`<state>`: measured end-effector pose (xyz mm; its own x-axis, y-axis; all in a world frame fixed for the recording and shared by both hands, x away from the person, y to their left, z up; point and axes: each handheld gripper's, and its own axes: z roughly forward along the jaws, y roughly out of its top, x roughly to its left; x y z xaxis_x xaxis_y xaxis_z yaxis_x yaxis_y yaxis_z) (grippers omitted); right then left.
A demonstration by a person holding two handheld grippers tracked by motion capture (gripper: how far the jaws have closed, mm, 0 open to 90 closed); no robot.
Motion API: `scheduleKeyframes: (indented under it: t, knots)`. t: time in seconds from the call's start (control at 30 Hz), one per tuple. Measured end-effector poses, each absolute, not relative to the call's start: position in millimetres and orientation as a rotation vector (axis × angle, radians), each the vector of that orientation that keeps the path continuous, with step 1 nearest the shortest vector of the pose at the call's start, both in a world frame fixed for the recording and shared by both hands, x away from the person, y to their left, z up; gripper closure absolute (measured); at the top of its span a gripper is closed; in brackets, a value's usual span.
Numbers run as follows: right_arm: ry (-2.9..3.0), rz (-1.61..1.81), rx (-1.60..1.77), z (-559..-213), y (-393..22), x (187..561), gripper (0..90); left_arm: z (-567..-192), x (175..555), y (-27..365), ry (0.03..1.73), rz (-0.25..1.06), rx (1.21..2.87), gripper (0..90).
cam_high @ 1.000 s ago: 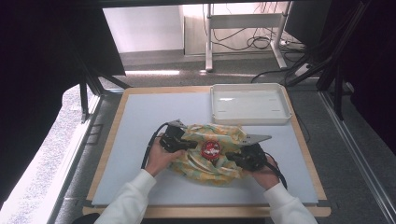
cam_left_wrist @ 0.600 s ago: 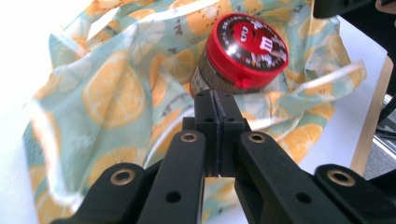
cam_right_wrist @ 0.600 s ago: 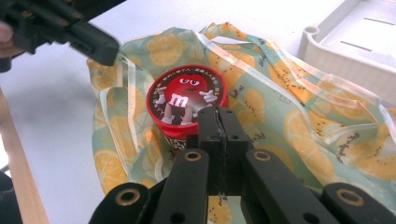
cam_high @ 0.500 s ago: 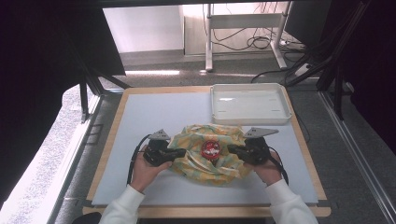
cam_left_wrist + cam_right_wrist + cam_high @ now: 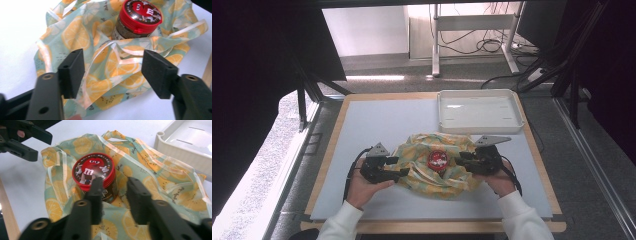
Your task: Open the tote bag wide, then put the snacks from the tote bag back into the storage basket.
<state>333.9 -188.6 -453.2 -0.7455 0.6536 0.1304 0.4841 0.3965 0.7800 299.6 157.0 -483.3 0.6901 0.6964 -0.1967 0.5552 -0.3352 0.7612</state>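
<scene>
In the high view, a bag point(image 5: 432, 167) with a yellow fruit print lies on the table point(image 5: 377, 125), in the near half, and a jar point(image 5: 438, 160) with a red lid stands in the middle of it. The left gripper point(image 5: 401, 168) is at the left edge of the bag and the right gripper point(image 5: 460, 159) is at its right edge, each one held in a hand. A white tray point(image 5: 479, 111) stands behind the bag, near the far right corner of the table.

In the left gripper view, the two black jaws are spread wide; they have just been opening. The cloth of the bag point(image 5: 105, 62) lies between and behind them, but the pads point(image 5: 72, 72) do not press on it. The jar point(image 5: 136, 21) stands further away, tilted a little in this view.

In the right gripper view, the jaws are apart with a clear gap and have just been opening too. The bag point(image 5: 155, 187) is spread under them and no cloth is pinched. The jar point(image 5: 93, 173) stands just behind the left jaw. The tray point(image 5: 185, 147) is at the upper right, and the left gripper point(image 5: 37, 145) is at the upper left, open.
</scene>
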Motion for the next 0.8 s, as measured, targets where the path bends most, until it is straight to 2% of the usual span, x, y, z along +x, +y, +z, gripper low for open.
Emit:
scheduleKeyframes:
  t: [0.13,0.27,0.4,0.8]
  knots:
    - [2.447,1.27,0.999,-452.6,-185.4,334.3,45.5,-484.3,297.5,162.0,0.997,0.22,2.025,27.4]
    - [2.453,1.261,0.973,-449.6,-180.8,331.4,34.9,-484.6,295.0,164.4,1.015,0.223,2.03,24.1]
    - [2.46,1.251,0.952,-446.8,-178.5,325.1,31.1,-484.3,294.4,162.1,1.012,0.212,2.037,23.2]
    - [2.501,1.124,0.993,-447.0,-163.7,324.1,27.4,-483.4,295.7,163.4,1.018,0.215,2.028,22.2]
